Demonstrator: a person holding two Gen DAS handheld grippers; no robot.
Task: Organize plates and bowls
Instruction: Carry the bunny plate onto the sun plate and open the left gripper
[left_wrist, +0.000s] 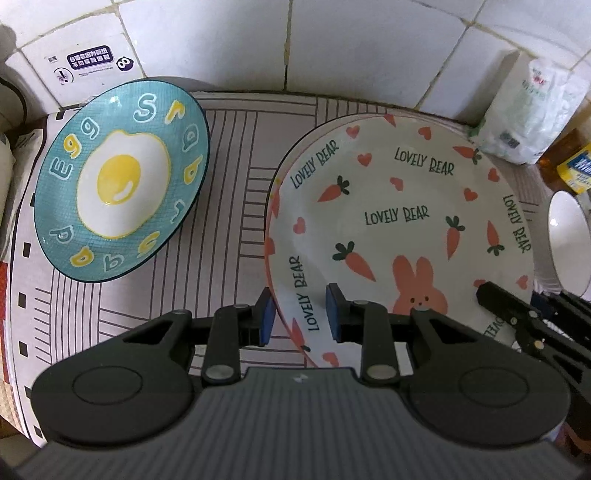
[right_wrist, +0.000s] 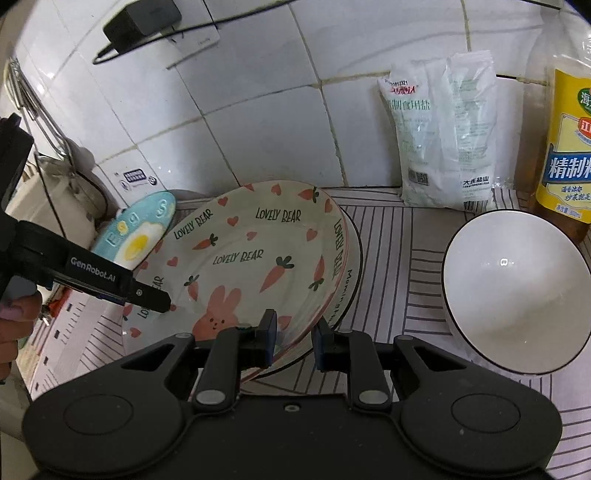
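Both tongs are straddling the rim of the bunny plate (left_wrist: 399, 214) from opposite sides, evidently so it can be lifted level. The left tongs (left_wrist: 300, 314) are standing released, one pad outside the near-left rim and one over the plate face, not yet clenched. The right tongs (right_wrist: 293, 341) are likewise spread apart, bracketing the near-right rim with a visible gap on each side.

The bunny plate is lying on top of a second plate (right_wrist: 349, 291) with dark lettering on its rim, the pair forming a short stack on the striped counter (left_wrist: 229, 147). The teal egg plate (left_wrist: 118, 184) is sitting apart to the left, tilted up against something behind it. The white bowl (right_wrist: 517, 295) is sitting to the right, holding nothing. A salt bag (right_wrist: 439, 136) and an oil bottle (right_wrist: 561, 147) are standing against the tiled wall.

Judgement: stacking is partly done, with egg plate and bowl still to be gathered.
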